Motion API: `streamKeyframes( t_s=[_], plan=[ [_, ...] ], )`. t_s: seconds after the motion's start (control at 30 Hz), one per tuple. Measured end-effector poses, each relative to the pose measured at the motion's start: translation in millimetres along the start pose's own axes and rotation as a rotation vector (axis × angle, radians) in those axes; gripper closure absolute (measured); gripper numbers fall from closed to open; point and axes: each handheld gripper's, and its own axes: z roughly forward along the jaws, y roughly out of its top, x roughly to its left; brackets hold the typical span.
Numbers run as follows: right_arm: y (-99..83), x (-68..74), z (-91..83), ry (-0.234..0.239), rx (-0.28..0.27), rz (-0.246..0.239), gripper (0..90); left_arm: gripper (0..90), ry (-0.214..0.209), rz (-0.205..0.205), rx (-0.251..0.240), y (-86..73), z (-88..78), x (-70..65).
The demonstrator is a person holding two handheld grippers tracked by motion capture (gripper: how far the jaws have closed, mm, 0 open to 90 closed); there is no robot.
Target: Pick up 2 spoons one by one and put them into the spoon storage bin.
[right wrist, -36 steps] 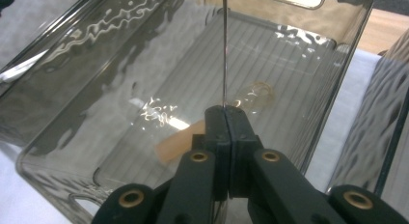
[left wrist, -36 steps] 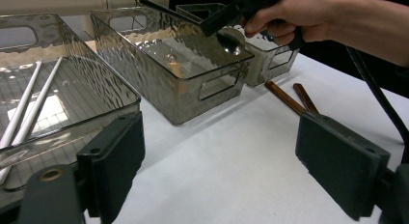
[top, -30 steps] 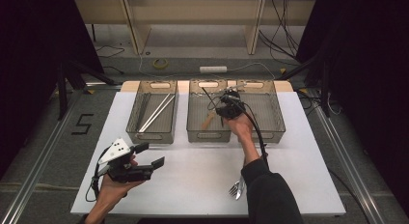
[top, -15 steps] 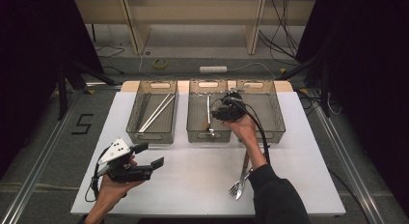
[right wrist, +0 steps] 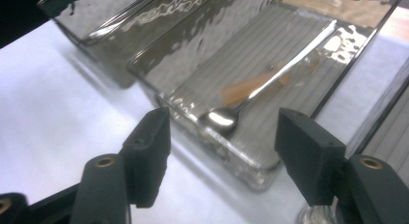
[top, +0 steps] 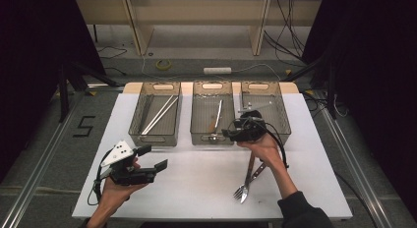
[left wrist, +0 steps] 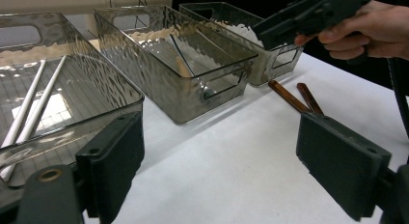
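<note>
The right gripper (top: 231, 134) hovers at the near rim of the middle bin (top: 196, 125), its jaws spread with nothing between them, having just been opening. A spoon (right wrist: 251, 96) lies on that bin's floor, bowl toward the near wall. At the gripper's 6 o'clock, two forks (top: 246, 184) rest on the white table (top: 196, 188). The left gripper (top: 150, 158) sits at 8 o'clock, jaws wide apart and empty.

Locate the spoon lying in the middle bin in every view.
High view: the spoon lies lengthwise in the middle bin, centre of the picture, bowl toward the near wall.
Left gripper view: top centre, faint as a thin dark line behind the bin's wavy wall.
Right gripper view: centre, bowl at the near wall.
Shared landmark: the middle bin.
</note>
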Motion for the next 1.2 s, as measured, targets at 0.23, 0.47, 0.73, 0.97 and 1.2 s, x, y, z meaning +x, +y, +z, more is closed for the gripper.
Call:
streamKeyframes(
  t_s=[0.23, 0.47, 0.73, 0.97, 1.2],
  plan=[
    [-26.2, 4.2, -9.2, -0.002, -0.025, 0.017, 32.2, 16.6, 0.003, -0.002, 0.003, -0.2, 0.5, 0.6],
    [-36.7, 5.6, -13.6, -0.007, -0.020, -0.008, 33.4, 16.6, 0.000, -0.004, -0.002, 0.2, 0.4, 0.5],
    [-52.1, -0.3, -12.9, -0.003, 0.037, -0.032, 47.7, 16.5, -0.002, -0.006, 0.003, -0.1, 0.9, 0.9],
    [-61.2, -6.1, -7.5, -0.012, 0.093, -0.024, 61.3, 16.5, 0.002, -0.011, 0.000, 0.4, 1.3, 1.2],
    [-67.8, -12.6, -5.0, -0.021, 0.132, -0.016, 72.4, 16.5, 0.001, -0.010, -0.001, 0.7, 1.3, 1.2]
  ],
)
